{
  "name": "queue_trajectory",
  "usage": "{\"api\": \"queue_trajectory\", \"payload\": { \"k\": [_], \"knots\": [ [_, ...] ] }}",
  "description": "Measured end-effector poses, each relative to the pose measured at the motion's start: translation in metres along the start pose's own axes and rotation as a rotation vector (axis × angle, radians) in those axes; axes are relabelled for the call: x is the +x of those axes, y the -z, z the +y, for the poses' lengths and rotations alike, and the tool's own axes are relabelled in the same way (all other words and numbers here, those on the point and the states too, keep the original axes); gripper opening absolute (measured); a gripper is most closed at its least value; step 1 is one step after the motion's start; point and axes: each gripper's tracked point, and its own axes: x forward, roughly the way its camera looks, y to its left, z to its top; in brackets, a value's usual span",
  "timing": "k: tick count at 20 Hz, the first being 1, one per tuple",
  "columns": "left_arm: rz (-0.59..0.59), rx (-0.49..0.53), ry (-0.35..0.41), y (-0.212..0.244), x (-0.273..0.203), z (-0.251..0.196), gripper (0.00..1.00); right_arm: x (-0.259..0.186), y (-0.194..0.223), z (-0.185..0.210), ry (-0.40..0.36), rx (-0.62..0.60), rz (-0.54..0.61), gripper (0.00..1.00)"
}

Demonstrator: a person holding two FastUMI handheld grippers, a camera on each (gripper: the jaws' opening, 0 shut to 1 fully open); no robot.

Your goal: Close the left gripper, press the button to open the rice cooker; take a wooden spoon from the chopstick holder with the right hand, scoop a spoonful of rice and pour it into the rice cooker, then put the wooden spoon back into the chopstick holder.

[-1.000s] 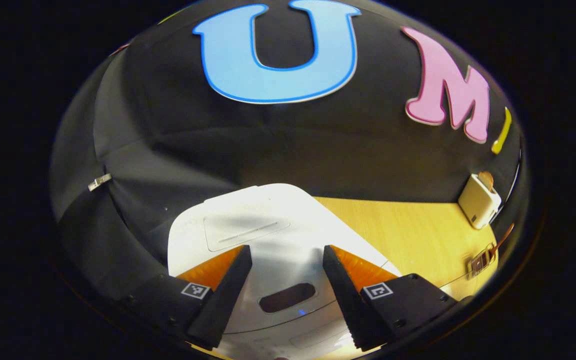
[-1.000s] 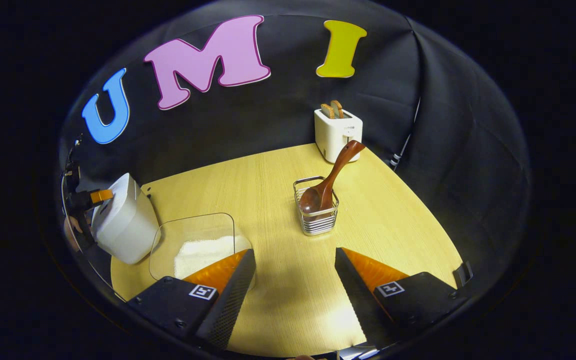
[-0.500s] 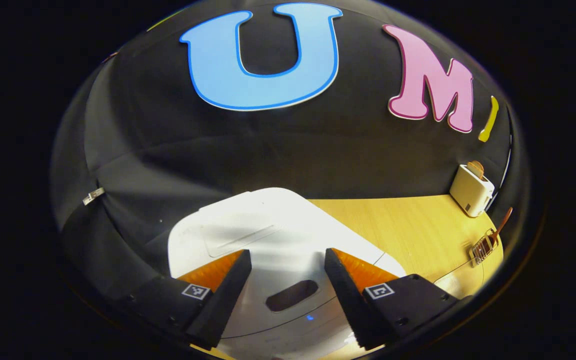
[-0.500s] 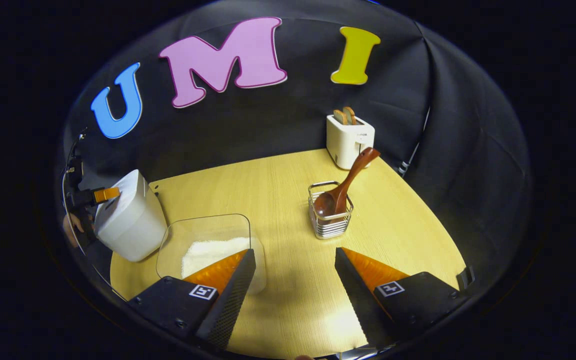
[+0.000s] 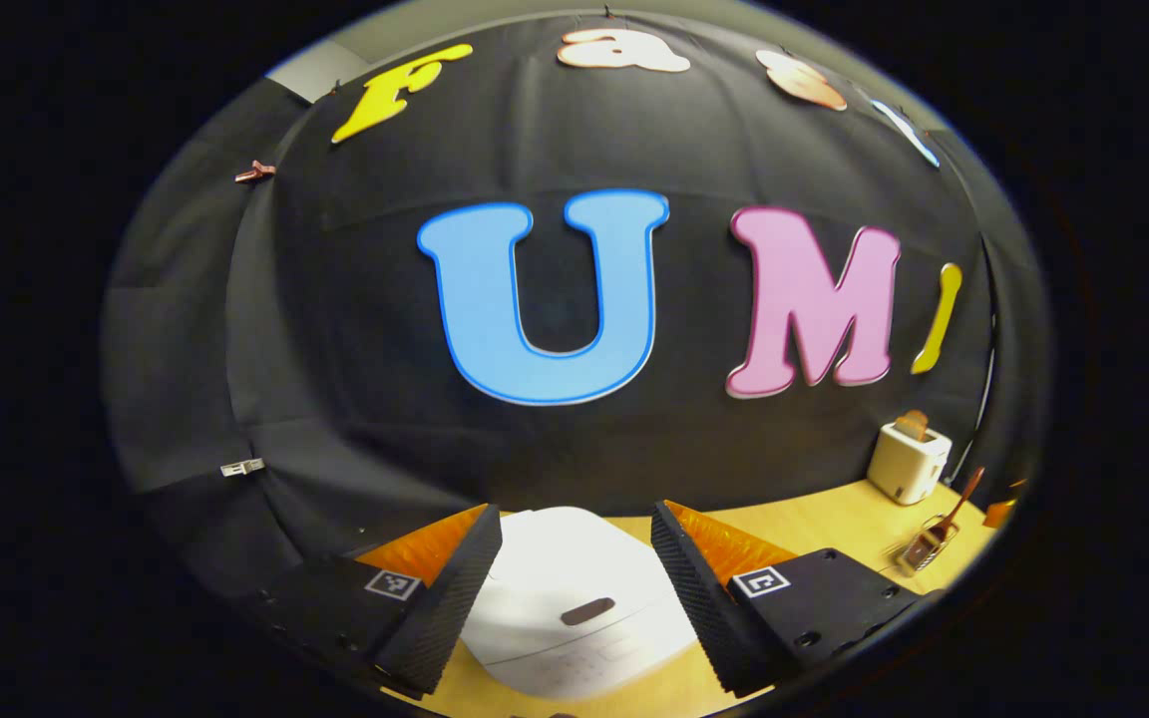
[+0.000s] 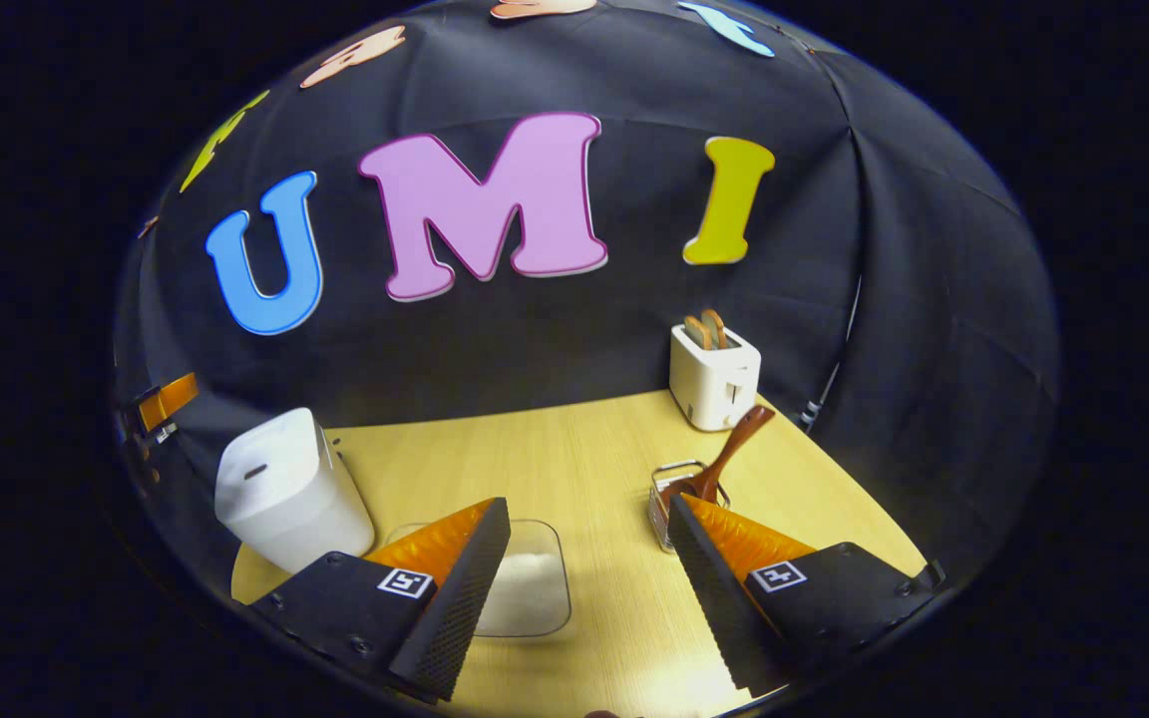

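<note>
On the tabletop [image 6: 555,449], the rice cooker [image 6: 285,494] stands left, rice container [image 6: 530,588] beside it, chopstick holder [image 6: 669,504] right, toaster [image 6: 714,374] behind.

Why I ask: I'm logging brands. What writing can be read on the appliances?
Toaster: any mark on its front is too small to read.
Rice cooker: faint marks on its front panel, too blurred to read.
No quotable text on either.

Around me hangs a black cloth wall [image 6: 934,329]; a light wooden table [image 6: 555,449] stands before it, lit brightly near me.
</note>
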Motion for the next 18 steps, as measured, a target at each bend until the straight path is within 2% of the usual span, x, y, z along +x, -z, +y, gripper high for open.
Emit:
{"api": "queue_trajectory", "payload": {
  "k": [3, 6, 8, 9, 12, 15, 18],
  "knots": [
    [-0.002, -0.051, 0.033, -0.006, -0.052, -0.003, 0.97, -0.025, -0.025, 0.016, -0.016, -0.039, -0.055, 0.99],
    [0.032, -0.148, 0.046, 0.002, -0.103, -0.009, 0.98, -0.046, -0.025, 0.035, -0.021, -0.048, -0.061, 0.99],
    [0.068, -0.213, 0.025, 0.018, -0.126, -0.008, 0.98, -0.049, -0.002, 0.057, -0.069, -0.049, 0.022, 0.99],
    [0.076, -0.233, 0.007, 0.024, -0.138, -0.006, 0.95, -0.048, 0.003, 0.071, -0.109, -0.05, 0.047, 0.99],
    [0.098, -0.244, -0.072, 0.04, -0.163, 0.006, 0.96, -0.056, -0.003, 0.097, -0.191, -0.102, 0.03, 0.99],
    [0.08, -0.262, -0.125, 0.036, -0.19, 0.003, 0.96, -0.07, 0.0, 0.104, -0.27, -0.127, 0.017, 0.99],
    [0.04, -0.279, -0.158, 0.024, -0.209, -0.011, 0.96, -0.083, 0.0, 0.09, -0.311, -0.127, 0.009, 0.99]
  ]
}}
